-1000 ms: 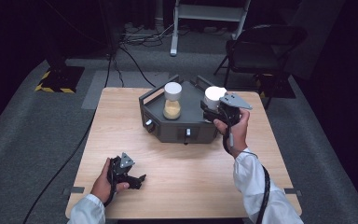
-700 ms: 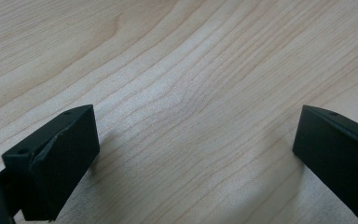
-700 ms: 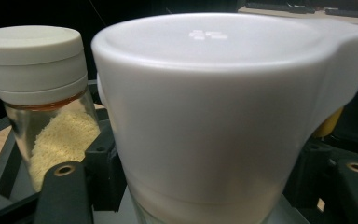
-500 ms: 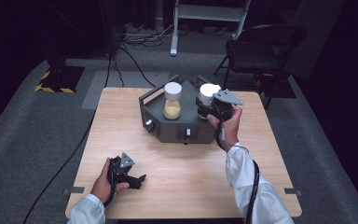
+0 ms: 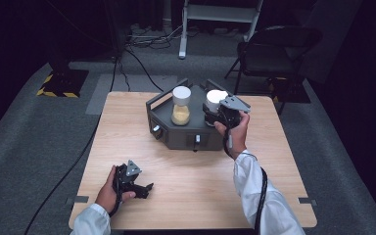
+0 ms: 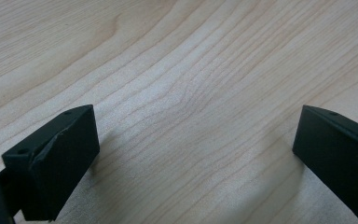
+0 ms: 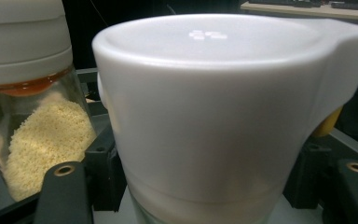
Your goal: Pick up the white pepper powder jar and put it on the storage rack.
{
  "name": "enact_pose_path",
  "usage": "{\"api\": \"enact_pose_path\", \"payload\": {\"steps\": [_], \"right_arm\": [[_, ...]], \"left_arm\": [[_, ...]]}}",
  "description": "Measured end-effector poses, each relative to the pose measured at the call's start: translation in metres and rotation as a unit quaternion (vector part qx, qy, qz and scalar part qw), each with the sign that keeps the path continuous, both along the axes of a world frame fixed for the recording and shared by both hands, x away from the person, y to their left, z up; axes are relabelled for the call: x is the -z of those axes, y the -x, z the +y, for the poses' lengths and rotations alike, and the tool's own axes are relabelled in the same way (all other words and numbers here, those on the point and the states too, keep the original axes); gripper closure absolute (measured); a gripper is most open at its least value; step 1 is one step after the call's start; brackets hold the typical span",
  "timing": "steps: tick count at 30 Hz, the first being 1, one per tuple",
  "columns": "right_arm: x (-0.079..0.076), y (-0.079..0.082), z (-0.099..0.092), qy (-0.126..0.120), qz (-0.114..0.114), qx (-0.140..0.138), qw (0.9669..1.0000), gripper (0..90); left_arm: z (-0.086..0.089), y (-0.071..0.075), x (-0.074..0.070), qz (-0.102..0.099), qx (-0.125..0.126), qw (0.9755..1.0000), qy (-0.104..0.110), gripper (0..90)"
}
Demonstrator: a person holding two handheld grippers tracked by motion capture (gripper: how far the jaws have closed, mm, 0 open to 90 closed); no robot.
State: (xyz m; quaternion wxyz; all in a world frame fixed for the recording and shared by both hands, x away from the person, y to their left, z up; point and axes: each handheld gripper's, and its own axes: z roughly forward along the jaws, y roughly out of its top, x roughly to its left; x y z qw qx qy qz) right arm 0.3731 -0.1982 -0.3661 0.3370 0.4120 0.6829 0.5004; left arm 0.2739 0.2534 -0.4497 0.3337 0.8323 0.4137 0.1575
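The high view looks down over the counter [image 5: 186,196]; each gripper view peers closely between its own jaws, the right one sharing the white-lidded jar [image 7: 209,107] with it.

White-lidded jar [image 7: 205,121]: wide white cap with a side tab, clear glass showing just below it. Upright, in the right-hand slot of the dark rack [image 5: 176,134] at the far middle of the table. Second jar [image 5: 181,105]: white cap, clear glass, part-filled with yellow grains; upright in the rack, just left of the first, not touching.
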Motion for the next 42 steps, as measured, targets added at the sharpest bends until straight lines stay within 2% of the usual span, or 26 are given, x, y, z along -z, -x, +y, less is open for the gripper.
{"api": "enact_pose_path", "payload": {"steps": [12,24,28,32,37,42], "right_arm": [[0.0061,-0.0002,-0.0065,-0.027,0.004,0.006,0.9996,29.9],[0.0043,-0.0014,-0.0085,-0.026,0.007,0.001,0.9996,29.3],[0.0049,-0.0026,-0.0097,-0.024,0.012,0.001,0.9996,25.7],[0.0072,-0.0015,-0.0085,-0.027,0.012,0.013,0.9995,16.8],[0.0066,0.0,-0.0028,-0.019,0.01,0.028,0.9994,7.4],[0.004,-0.0032,-0.0029,-0.007,0.023,0.015,0.9996,3.2]], "left_arm": [[0.0002,-0.0001,0.0,0.0,0.001,1.0,0.0,0.0],[0.0002,-0.0001,0.0001,0.0,0.001,1.0,0.0,0.0],[0.0004,-0.0002,0.0003,-0.002,0.002,1.0,0.0,0.0],[0.0004,-0.0003,0.0004,-0.002,0.002,1.0,0.0,0.0],[0.0004,-0.0003,0.0004,-0.002,0.002,1.0,0.0,0.0],[0.0005,-0.0004,0.0004,-0.002,0.002,1.0,0.0,0.0]]}}
